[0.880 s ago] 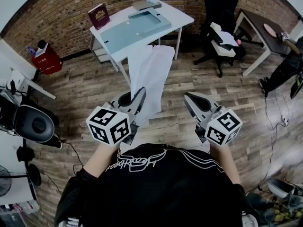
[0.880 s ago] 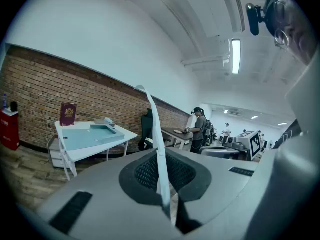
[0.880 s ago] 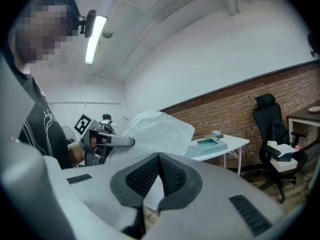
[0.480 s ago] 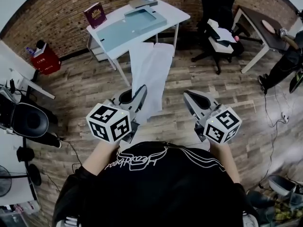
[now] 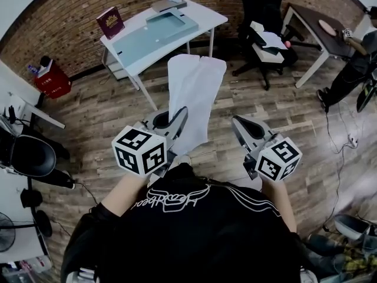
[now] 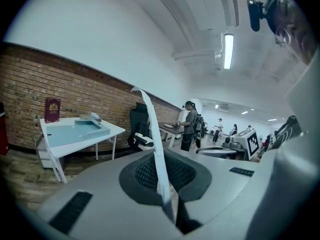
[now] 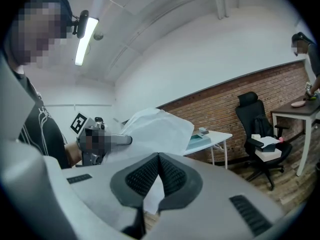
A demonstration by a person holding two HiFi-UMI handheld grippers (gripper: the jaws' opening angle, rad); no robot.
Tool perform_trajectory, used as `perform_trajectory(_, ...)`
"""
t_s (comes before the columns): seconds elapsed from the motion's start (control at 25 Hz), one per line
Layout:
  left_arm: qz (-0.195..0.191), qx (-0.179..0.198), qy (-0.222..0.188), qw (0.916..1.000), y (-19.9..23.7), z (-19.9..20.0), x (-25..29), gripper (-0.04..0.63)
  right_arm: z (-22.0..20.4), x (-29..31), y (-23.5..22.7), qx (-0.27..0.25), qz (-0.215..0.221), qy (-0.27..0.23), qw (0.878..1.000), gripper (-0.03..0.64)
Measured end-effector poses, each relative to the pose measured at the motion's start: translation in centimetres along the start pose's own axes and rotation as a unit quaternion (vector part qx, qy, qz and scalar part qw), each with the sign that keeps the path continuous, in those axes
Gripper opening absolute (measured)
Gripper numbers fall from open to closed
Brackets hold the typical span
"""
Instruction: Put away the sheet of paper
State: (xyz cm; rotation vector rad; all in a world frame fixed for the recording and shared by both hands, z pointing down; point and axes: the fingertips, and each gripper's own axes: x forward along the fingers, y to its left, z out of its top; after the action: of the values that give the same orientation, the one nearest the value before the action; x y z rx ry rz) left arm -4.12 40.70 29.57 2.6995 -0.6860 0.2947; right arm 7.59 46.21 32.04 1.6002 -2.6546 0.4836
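Now, left gripper (image 5: 180, 114): its jaws are closed on the near edge of the sheet of paper (image 5: 194, 93). In the left gripper view the sheet rises edge-on from between the pressed pads.
Sheet of paper: white and limp, it is held in the air above the wooden floor (image 5: 283, 117). In the head view it stretches forward and away from the left gripper. Its far end points toward the white table (image 5: 206, 23).
Sheet, from the right side: in the right gripper view it spreads out broad and slightly curved. It lies to the left of the right jaws and beyond them.
Right gripper (image 5: 235, 121): its pads meet at the tips with nothing caught between them. It is held level with the left gripper and apart from the sheet, which it does not touch.
Table: it stands ahead against the brick wall. On it are a pale blue tray (image 5: 154, 35) and an upright dark red book (image 5: 110, 22) at the left corner.
Surroundings: a black office chair (image 5: 266, 43) stands to the right of the table.
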Motion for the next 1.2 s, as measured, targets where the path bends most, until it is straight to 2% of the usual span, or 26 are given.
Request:
perform_trajectory(0.24,0.012,-0.025,0.009,0.9996,3.1,-1.1,1.0,0.031,-1.2,2.2,-1.8,0.019,0.0,0.01,1.0,0.002)
perform_trajectory(0.52,0.035,-0.059,0.008,0.9976,10.1,-1.5,3.1,0.031,-2.1,8.4,-4.4,0.027,0.01,0.033,0.999,0.002)
perform_trajectory(0.88,0.061,-0.081,0.021,0.9946,23.0,1.2,8.3,0.031,0.3,21.2,-9.9,0.035,0.029,0.064,0.997,0.002)
perform_trajectory(1.2,0.079,-0.096,0.03,0.9919,36.0,5.7,13.2,0.031,3.7,34.7,-15.3,0.041,0.05,0.097,0.993,0.002)
